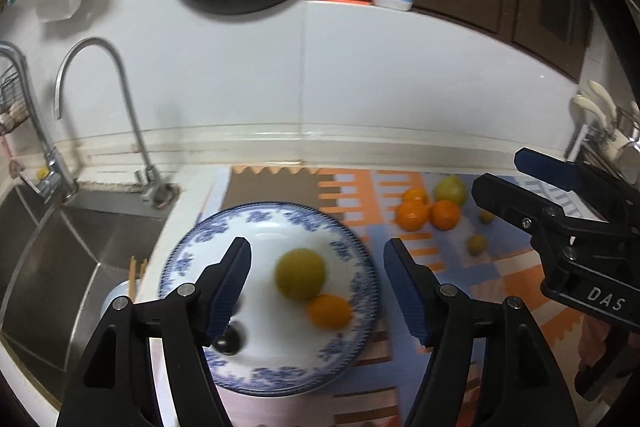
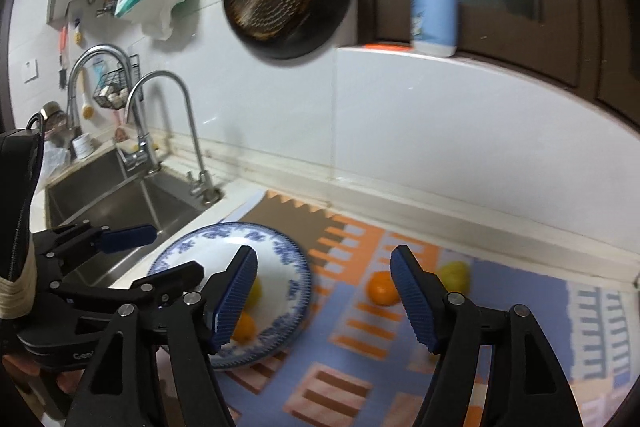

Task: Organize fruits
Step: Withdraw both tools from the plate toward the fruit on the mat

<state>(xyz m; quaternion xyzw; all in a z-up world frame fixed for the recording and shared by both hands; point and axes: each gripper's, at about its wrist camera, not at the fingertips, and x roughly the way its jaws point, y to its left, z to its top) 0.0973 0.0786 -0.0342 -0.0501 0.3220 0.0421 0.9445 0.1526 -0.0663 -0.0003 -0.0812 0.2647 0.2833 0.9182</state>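
While a round yellow-green fruit [image 1: 301, 274] and a small orange [image 1: 329, 311] already lie in the glossy blue-and-white plate [image 1: 200, 239], three more oranges [image 1: 412, 214], a yellow-green fruit [image 1: 451, 189] and two small ones remain loose on the patterned mat [image 1: 496, 267] covering the desk, so the sorting looks partly done. Left gripper [image 1: 318, 283] and right gripper [image 2: 324, 299] both hang spread and empty, ribbed blue pads bare.

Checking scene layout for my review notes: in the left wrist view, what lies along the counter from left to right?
Sink → blue-patterned plate holding a green fruit and an orange one → cluster of oranges on the patterned mat → right gripper.
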